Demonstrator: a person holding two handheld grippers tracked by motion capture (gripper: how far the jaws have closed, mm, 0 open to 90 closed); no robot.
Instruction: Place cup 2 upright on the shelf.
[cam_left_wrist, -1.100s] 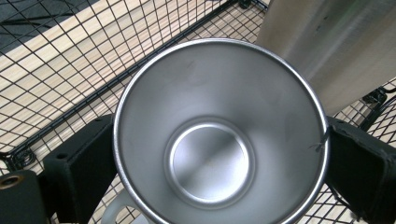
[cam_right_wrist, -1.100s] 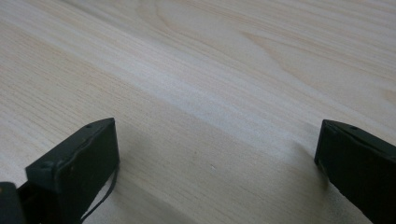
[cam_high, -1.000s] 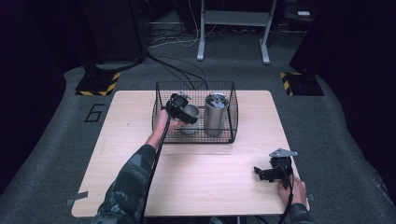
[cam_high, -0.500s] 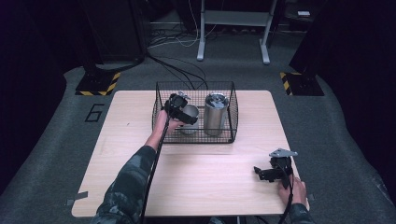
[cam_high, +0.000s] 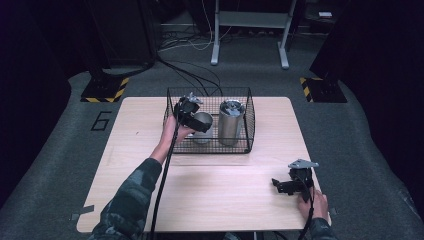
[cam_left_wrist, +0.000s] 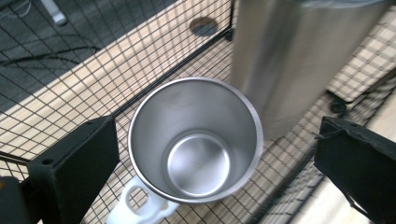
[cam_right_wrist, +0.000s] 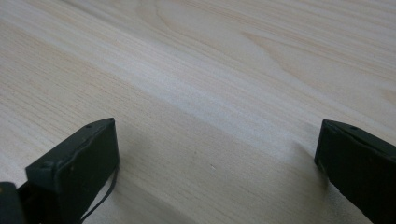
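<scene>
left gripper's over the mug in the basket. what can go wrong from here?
1. The mug stands close beside the tall tumbler; closing the open left gripper could push the far jaw into the tumbler and tip it.
2. The mug's white handle lies low near the basket mesh and might catch on lifting.

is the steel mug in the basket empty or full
Empty. The left gripper view looks straight down into the mug and shows its bare shiny bottom; it stands upright in the basket.
</scene>
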